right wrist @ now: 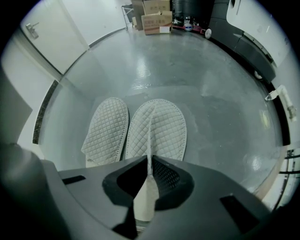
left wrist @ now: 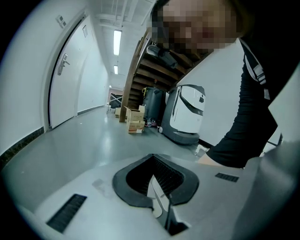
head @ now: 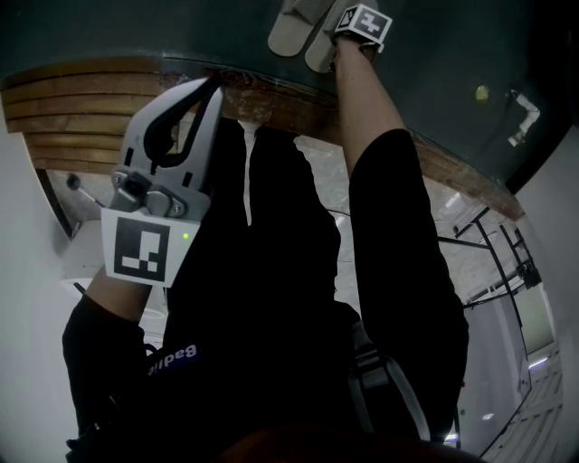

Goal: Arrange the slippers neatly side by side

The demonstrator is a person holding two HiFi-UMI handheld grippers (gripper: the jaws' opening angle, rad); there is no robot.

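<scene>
Two pale quilted slippers lie side by side on the grey floor, toes pointing away in the right gripper view: the left slipper and the right slipper. My right gripper points straight down and is shut on a pinched ridge of the right slipper's upper. In the head view both slippers show at the top edge, with the right gripper's marker cube over them. My left gripper is held up near the body, well away from the slippers. Its jaws meet at the tips with nothing between them.
Cardboard boxes stand by the far wall. A white and grey floor machine sits beside wooden stairs. A white door lines the corridor's left side. A small white object lies on the floor to the right.
</scene>
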